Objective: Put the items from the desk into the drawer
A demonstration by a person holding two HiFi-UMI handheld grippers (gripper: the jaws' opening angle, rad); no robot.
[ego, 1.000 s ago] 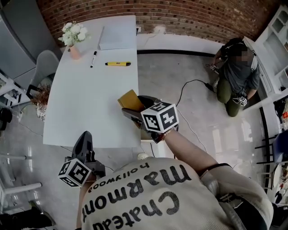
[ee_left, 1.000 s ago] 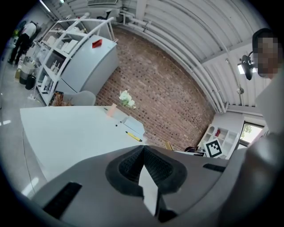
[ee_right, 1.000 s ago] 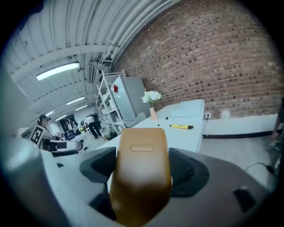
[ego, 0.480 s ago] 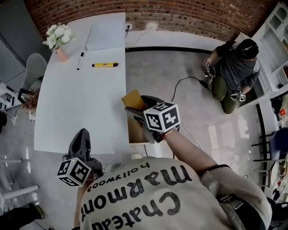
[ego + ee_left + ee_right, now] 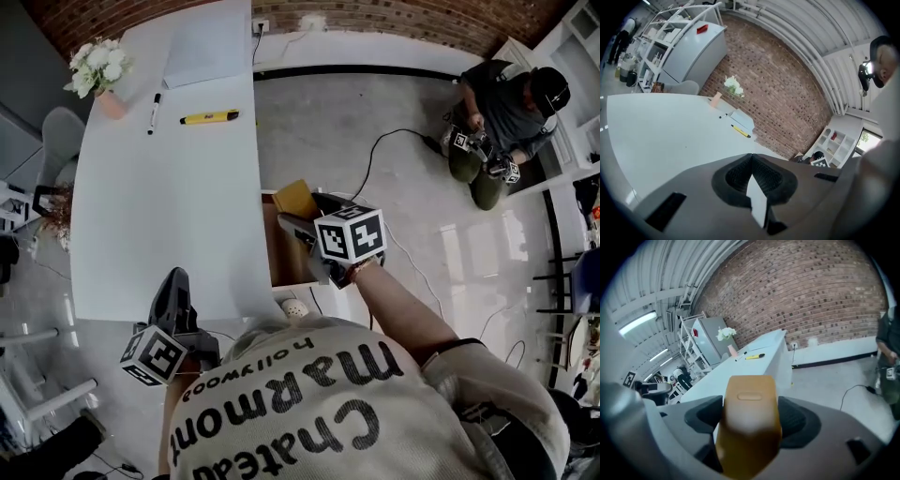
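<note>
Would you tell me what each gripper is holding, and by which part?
The right gripper clamps a tan case by its two long sides, one end sticking out ahead. The left gripper is shut and holds nothing.

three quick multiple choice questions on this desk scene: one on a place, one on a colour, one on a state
1. Where does the yellow cutter lie? A in the drawer B on the desk by the marker C on the floor
2. What colour is the case in the right gripper? A tan B blue C green
3. How is the drawer? A shut B taken out C open

1 B, it lies at the desk's far end; 2 A, tan shows between the jaws; 3 C, its wooden inside shows beside the desk.
</note>
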